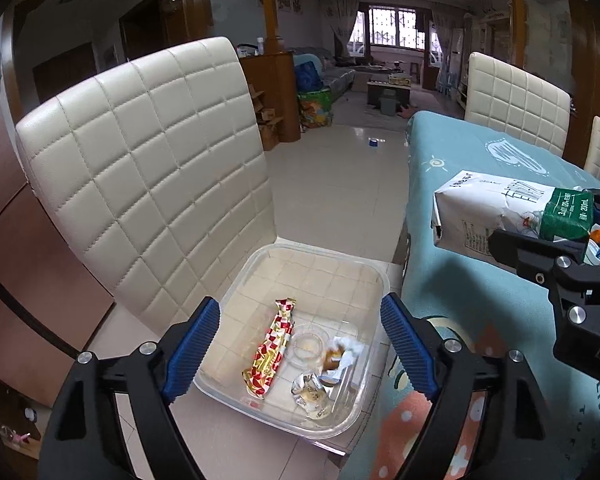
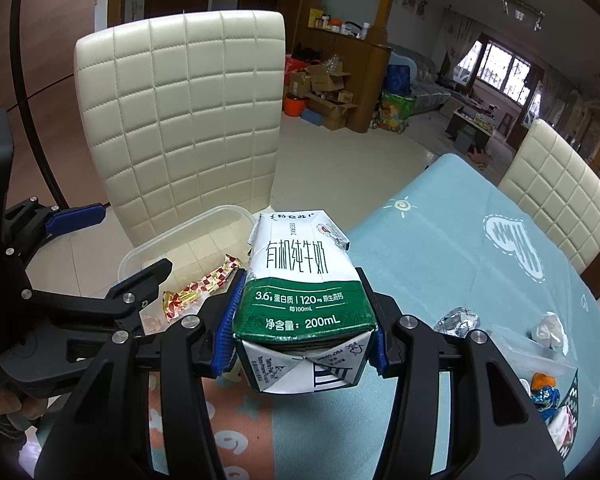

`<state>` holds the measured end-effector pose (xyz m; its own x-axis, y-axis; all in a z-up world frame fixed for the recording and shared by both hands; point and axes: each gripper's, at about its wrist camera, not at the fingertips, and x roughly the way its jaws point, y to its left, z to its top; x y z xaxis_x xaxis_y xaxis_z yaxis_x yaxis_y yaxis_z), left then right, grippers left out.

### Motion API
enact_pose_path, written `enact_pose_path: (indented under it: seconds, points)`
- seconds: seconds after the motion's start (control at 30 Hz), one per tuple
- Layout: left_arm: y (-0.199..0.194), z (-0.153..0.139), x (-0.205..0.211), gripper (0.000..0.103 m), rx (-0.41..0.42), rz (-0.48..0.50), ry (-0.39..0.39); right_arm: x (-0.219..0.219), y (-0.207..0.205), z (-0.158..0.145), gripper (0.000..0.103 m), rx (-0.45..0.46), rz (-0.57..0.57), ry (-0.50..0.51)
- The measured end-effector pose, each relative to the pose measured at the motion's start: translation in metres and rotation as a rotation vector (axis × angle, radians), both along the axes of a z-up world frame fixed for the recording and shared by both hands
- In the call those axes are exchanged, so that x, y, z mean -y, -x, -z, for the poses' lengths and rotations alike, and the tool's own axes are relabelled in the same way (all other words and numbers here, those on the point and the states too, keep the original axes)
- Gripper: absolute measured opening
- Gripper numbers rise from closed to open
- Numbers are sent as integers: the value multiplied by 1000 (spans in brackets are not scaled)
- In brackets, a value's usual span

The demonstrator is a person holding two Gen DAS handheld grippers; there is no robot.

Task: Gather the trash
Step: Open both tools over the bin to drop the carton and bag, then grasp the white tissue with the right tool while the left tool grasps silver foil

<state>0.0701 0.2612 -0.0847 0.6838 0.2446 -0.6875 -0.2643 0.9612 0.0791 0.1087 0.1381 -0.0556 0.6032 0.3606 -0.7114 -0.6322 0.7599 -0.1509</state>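
My left gripper (image 1: 300, 312) hangs open and empty over a clear plastic container (image 1: 260, 264) on a chair seat. Inside lie a red-and-gold wrapper (image 1: 272, 348), a silver foil wrapper (image 1: 308, 390), a small clear cup (image 1: 308, 346) and crumpled white paper (image 1: 348, 350). My right gripper (image 2: 300, 292) is shut on a white-and-green milk carton (image 2: 296, 264), blue pads pressing its two sides, above the table edge beside the container (image 2: 172, 236). The left wrist view shows the carton (image 1: 500, 204) and right gripper (image 1: 556, 216) at the right. The left gripper (image 2: 120, 244) shows at the left of the right wrist view.
The cream quilted chair (image 1: 148, 168) stands against the table with a teal cloth (image 1: 460, 152). On the table lie a foil ball (image 2: 458, 320), a clear tray (image 2: 540, 356) of wrappers and a blue wrapper (image 2: 546, 398). Another cream chair (image 2: 556, 196) stands at the far side.
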Motion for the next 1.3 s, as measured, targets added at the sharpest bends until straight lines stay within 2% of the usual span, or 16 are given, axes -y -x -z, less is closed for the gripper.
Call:
enact_pose_path:
  seconds: [0.27,0.47,0.53,0.57,0.6,0.67,0.97,1.3]
  points:
    - [10,6,-17,81,-6,-63,-14,-19,-5,9,53,-17,-32,20]
    - [25,7,-45,81,3,-136,23,-34,-8,12,53,-29,-59,17]
    - [27,6,-52,81,6,-156,27,-38,-8,12,62,-35,-75,14]
    - [29,5,-55,81,12,-168,32,-40,-8,12,80,-32,-75,21]
    - [30,5,-56,81,15,-171,40,-39,-7,10,88,-15,-61,16]
    - [32,4,-55,81,19,-164,57,-33,-5,6,88,21,-39,-9]
    - [28,-2,-30,81,21,-93,40,-5,13,-2,88,86,-5,28]
    - [29,-23,20,81,32,22,26,63,26,-14,88,93,109,-9]
